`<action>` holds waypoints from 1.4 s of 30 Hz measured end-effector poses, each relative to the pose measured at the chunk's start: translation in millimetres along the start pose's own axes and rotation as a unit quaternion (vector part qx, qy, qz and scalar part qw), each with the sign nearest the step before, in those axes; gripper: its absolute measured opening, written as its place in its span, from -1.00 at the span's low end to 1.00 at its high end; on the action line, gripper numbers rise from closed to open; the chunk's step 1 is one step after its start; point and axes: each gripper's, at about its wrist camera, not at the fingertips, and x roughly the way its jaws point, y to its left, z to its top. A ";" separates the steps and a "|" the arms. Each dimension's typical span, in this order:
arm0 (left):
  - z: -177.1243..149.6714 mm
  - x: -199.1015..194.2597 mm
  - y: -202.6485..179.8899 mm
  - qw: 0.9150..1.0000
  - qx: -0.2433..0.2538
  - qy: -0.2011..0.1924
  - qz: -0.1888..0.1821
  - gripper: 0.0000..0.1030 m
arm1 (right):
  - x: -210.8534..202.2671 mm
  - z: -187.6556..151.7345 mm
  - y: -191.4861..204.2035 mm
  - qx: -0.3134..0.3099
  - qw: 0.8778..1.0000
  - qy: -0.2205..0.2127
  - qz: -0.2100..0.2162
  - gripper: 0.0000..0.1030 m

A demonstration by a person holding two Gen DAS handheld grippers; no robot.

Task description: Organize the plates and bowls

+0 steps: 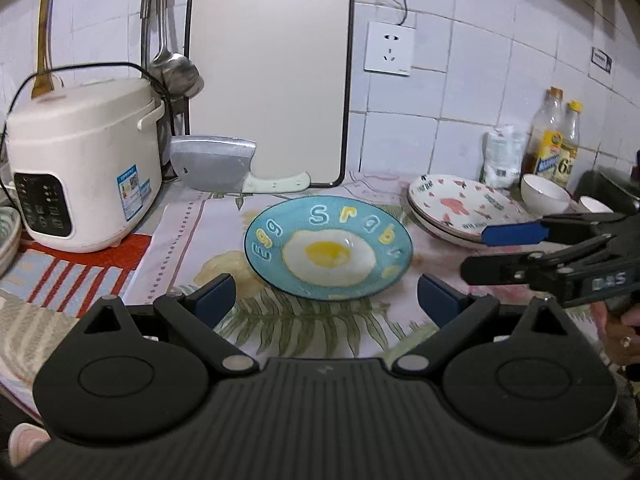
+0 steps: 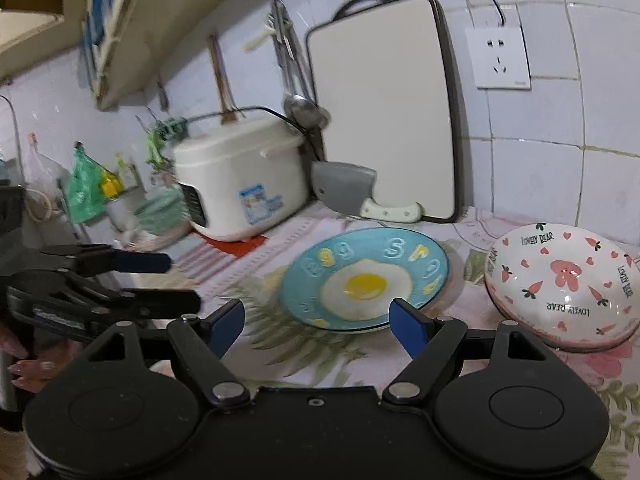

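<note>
- Rice cooker at far left on the counter, white, well apart from the dishes; no need to go near it.
- Cleaver and cutting board behind, leaning at the tiled wall; best kept out of any lifting path, blade especially.
- Left gripper hovering low just before the near rim of the blue egg plate, fingers spread wide apart, holding nothing.
- Blue egg plate flat on the patterned cloth, mid-counter, touching no other dish, between the rice cooker and the pink stack.
- Likely step in hand: picking this plate up by its rim to bring it onto the stack. Worth sliding one finger under the raised lip and the other over it, at the nearest edge, then closing firmly before lifting; glazed rim probably slippery, so a shallow bite risks a tilt and a drop.
- Right gripper also near the plate's front edge, fingers apart, empty; seen from the left wrist view hanging above the counter to the right.
- Pink bear plates stacked at right, near the blue plate but not touching; sensible landing spot, lowered level and centred.
- White bowl beyond the stack, beside the bottles; to be sorted after.
</note>
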 end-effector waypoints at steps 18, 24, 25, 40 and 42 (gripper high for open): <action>1.6 104.2 23.5 0.997 -0.050 0.042 0.033 0.38 | 77.6 -24.3 -58.2 0.100 0.995 0.010 -0.028 0.61; 4.7 132.4 29.9 0.992 -0.073 0.080 0.064 0.15 | 90.3 -25.6 -69.6 0.142 0.989 0.018 -0.035 0.55; 5.4 136.1 31.4 0.991 -0.077 0.085 0.066 0.08 | 91.6 -24.8 -69.1 0.142 0.989 0.017 -0.035 0.53; -1.8 150.8 36.2 0.985 -0.122 0.106 0.062 -0.40 | 112.2 -21.6 -76.8 0.201 0.977 0.032 -0.060 -0.42; -2.5 149.8 35.4 0.985 -0.124 0.102 0.064 -0.40 | 113.2 -21.0 -76.2 0.195 0.978 0.032 -0.061 -0.41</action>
